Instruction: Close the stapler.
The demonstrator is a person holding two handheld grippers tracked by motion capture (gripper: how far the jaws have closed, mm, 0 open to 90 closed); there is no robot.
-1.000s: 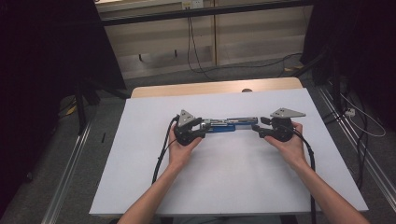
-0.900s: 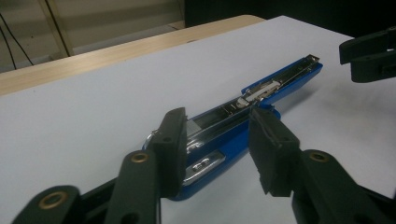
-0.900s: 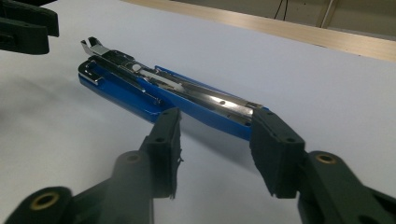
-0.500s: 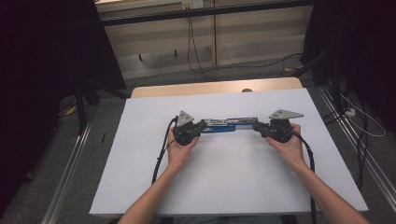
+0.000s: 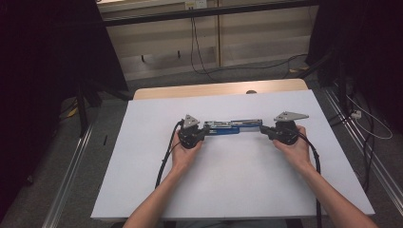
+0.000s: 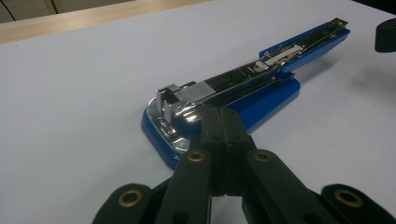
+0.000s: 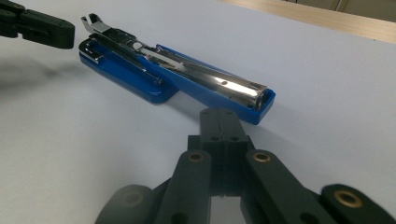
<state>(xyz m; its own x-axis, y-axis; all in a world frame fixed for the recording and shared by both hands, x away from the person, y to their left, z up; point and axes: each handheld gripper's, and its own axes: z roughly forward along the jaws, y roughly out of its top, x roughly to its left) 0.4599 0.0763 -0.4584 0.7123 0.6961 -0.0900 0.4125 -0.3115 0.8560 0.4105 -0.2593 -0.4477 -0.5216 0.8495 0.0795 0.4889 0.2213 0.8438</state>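
Note:
A blue stapler [image 5: 233, 127] lies folded out flat on the white table top [image 5: 237, 180], its metal magazine facing up. My left gripper [image 5: 205, 132] points at its hinge end from the left. In the left gripper view the black jaws [image 6: 223, 116] are pressed together right at the stapler [image 6: 252, 88], with nothing between them. My right gripper [image 5: 263, 131] points at the other end. Its jaws [image 7: 223, 116] are also pressed together, just short of the stapler's tip [image 7: 252, 100]. Both pairs of jaws have just been closing, on nothing.
The white top sits on a wooden table whose far edge [image 5: 218, 89] shows behind it. Cables trail from both grippers toward the front edge. Metal rails [image 5: 71, 166] run along the floor on both sides, and dark stands flank the table.
Hands, grippers and stapler stay where they were. The high view is too small to show the jaws moving.

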